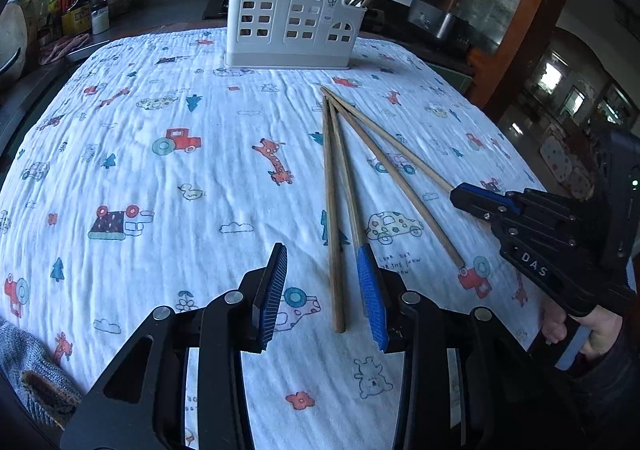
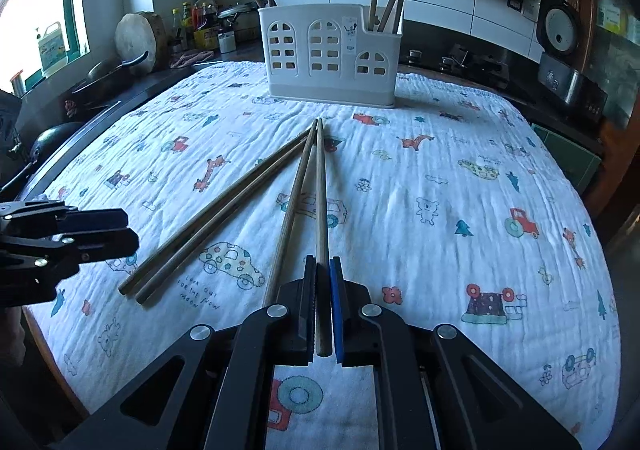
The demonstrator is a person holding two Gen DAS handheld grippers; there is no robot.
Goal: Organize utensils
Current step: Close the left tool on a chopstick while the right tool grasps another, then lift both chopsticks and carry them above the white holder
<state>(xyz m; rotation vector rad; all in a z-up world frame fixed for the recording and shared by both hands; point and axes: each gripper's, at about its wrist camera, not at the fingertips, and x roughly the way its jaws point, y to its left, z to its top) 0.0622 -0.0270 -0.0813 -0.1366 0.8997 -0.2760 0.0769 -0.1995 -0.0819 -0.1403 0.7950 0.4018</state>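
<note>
Several wooden chopsticks fan out on the patterned cloth (image 1: 160,189). My right gripper (image 2: 323,264) is shut on the near end of one chopstick (image 2: 321,189); the left wrist view shows that gripper (image 1: 460,193) at the right on the same chopstick (image 1: 388,139). My left gripper (image 1: 324,286) is open low over the cloth. Another chopstick (image 1: 330,209) lies between its fingers without touching the pads, and a third runs under the right finger (image 1: 372,298). The right wrist view has the left gripper (image 2: 130,230) at the left edge, by a pair of chopsticks (image 2: 216,213).
A white plastic utensil holder (image 1: 296,21) (image 2: 332,53) stands at the far side of the cloth with chopsticks upright in both end compartments. Behind it are a counter with bottles (image 1: 72,5), a pot and a stove. A person's hand (image 1: 596,330) holds the right gripper.
</note>
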